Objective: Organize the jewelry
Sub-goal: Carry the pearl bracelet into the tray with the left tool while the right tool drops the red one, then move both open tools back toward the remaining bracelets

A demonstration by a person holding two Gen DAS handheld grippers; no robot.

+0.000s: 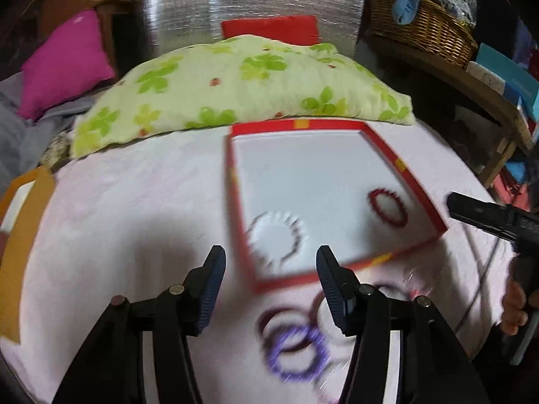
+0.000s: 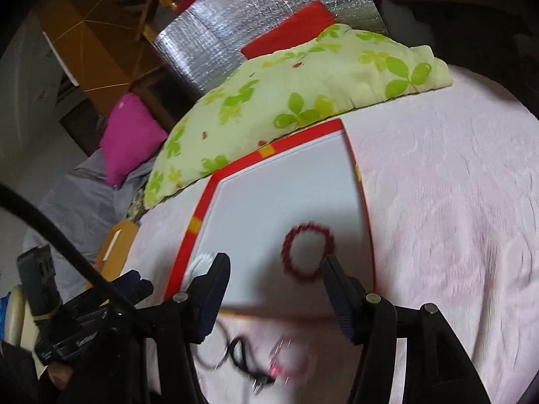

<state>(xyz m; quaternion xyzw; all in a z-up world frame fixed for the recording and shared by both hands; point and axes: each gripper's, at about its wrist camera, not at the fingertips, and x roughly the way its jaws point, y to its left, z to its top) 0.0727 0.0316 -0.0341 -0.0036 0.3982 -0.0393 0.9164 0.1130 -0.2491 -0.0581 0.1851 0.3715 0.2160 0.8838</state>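
The left hand-held gripper (image 1: 269,279) reaches forward with its two fingers spread wide apart, nothing between the ribbed pads (image 1: 210,289). The right hand-held gripper (image 2: 274,286) is posed the same way, fingers parted and empty. In the left wrist view, the right unit's black body enters from the right edge, a hand (image 1: 513,306) wrapped around its grip.

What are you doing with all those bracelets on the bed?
Someone is sorting bracelets into a red tray on the pink blanket, with a claw in each hand. A red bracelet and a white bracelet already lie inside. More bracelets, including a purple bracelet, wait in a blurry pile outside the tray. The left claw and right claw are both open and hold nothing.
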